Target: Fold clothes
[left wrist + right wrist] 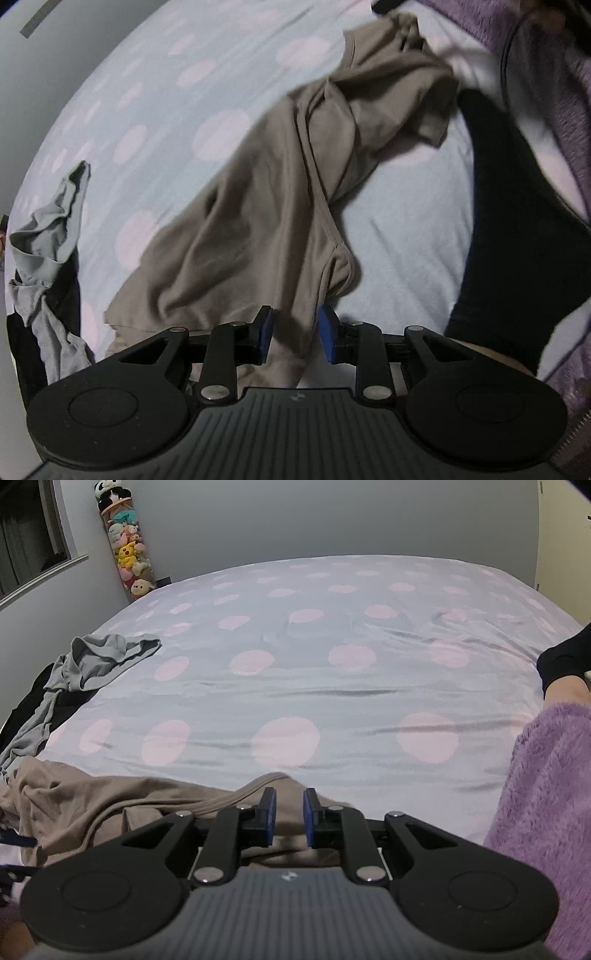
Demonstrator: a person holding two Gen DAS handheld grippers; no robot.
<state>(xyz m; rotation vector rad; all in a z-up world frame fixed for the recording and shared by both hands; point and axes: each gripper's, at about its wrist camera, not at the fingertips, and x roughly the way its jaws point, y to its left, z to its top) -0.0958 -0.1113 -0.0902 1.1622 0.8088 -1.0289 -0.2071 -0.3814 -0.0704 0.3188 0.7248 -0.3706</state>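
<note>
Your left tool [295,334] stands partly open, its blue pads [327,332] apart with a fold of the tan shirt [258,206] running between them. Whether the pads press the cloth you cannot tell; a gap shows on either side of the fold.

Your right tool [289,818] is also partly open, its pads close to parallel. The shirt's edge [110,805] lies under and between them, and no firm grip on the cloth shows.

In the left wrist view the shirt stretches in a crumpled band from the near edge, at the tool, to the far right, where its collar end is bunched and lifted. In the right wrist view it lies in a rumpled heap along the near left of the bed.

The bed [314,686] wears a pale blue sheet with pink dots, lightly creased. On its left edge a grey garment [92,661] lies crumpled over something black [26,705].

On the right, a fuzzy purple sleeve [546,805] and a foot in a black sock [565,661] rest on the sheet.

Beyond the bed stands a plain grey wall [332,520]. In the far left corner a tall clear tube of plush toys [129,550] stands upright, with a window frame [44,572] to its left.
</note>
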